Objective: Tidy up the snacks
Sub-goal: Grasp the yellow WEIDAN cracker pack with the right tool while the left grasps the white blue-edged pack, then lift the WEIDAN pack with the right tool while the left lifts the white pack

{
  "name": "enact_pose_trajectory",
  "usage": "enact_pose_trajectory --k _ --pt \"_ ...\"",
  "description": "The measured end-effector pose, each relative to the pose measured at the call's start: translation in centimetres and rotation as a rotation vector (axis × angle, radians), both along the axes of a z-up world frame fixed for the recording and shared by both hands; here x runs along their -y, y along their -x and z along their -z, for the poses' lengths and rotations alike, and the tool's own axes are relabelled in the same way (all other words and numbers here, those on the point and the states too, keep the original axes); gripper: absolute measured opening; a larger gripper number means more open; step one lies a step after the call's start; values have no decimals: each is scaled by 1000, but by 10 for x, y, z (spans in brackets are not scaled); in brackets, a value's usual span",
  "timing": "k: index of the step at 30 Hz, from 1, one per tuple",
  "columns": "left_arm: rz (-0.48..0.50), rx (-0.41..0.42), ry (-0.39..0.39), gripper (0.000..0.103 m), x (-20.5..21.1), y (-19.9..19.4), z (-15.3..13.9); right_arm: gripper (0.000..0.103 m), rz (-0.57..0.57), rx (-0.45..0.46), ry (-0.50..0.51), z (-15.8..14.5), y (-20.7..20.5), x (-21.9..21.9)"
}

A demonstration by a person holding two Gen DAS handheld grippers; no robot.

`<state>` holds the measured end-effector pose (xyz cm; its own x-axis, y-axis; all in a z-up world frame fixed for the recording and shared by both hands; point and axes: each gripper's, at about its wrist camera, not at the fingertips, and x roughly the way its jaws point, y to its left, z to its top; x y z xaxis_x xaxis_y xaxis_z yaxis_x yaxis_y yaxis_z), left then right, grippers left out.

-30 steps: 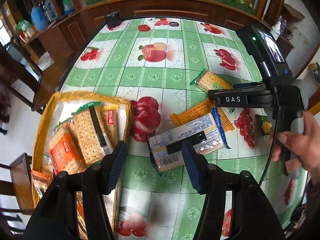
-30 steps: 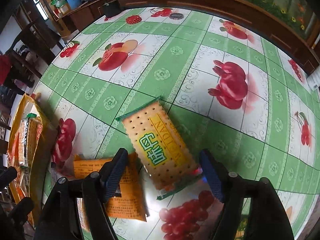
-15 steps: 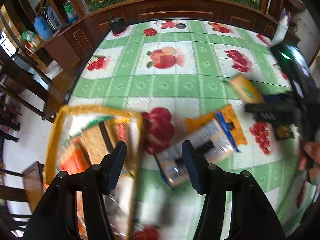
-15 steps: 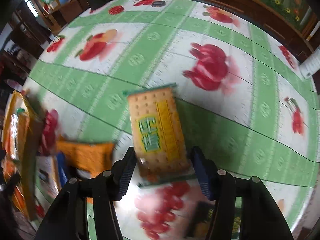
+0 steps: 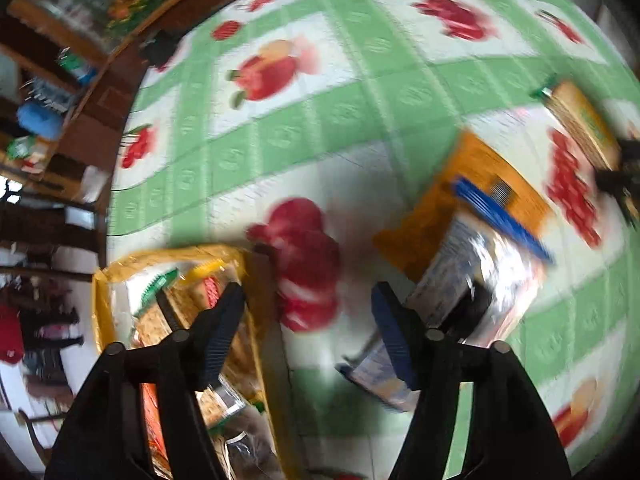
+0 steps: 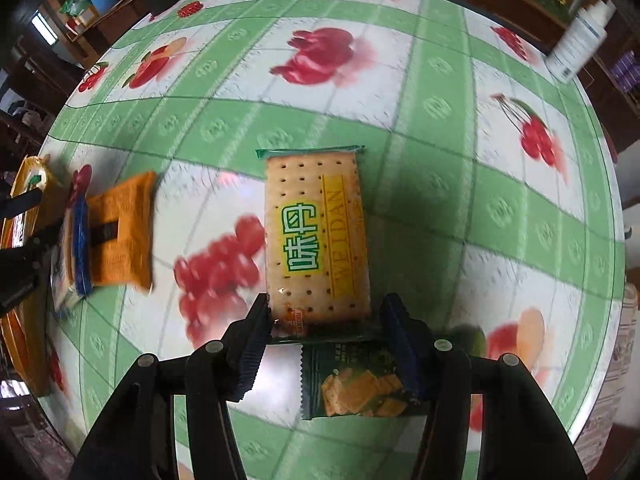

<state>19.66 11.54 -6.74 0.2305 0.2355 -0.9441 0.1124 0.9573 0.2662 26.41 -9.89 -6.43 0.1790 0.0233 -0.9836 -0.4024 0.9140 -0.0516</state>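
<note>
Your right claw [image 6: 322, 330] is gripping the near end of the Weidan cracker pack [image 6: 316, 232]; both pads are pressing its edges, and the pack is lifted above the table [image 6: 420, 120]. A dark green snack packet [image 6: 356, 380] is lying directly beneath the claw. Your left claw [image 5: 308, 324] is opening, nothing between the pads. The silver-blue pack [image 5: 460, 308] is sitting just outside its right finger, overlapping the orange pack [image 5: 472, 184]. The yellow-rimmed bag [image 5: 104, 276] of crackers is lying under its left finger.
</note>
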Motion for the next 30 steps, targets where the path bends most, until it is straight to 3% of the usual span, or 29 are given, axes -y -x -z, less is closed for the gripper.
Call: enact_pose_trajectory --k 2,6,14,16,23,26,30 --pt "20 -16 28 73 7 12 -1 58 -4 -2 3 -1 7 7" --pt "34 -38 5 74 23 34 -1 58 -19 -15 0 -1 21 18" --pt "-243 -31 211 74 26 41 -20 64 -16 -32 -5 -1 45 34" --pt "-299 -19 172 74 36 41 -16 67 -20 -31 -7 0 47 34" --pt "-440 15 191 80 61 37 -13 71 -48 -18 11 2 58 24" --pt "-491 56 137 80 60 46 -15 71 -56 -12 21 4 60 20" --pt "-576 64 209 80 40 54 -11 75 -72 -5 28 5 67 23"
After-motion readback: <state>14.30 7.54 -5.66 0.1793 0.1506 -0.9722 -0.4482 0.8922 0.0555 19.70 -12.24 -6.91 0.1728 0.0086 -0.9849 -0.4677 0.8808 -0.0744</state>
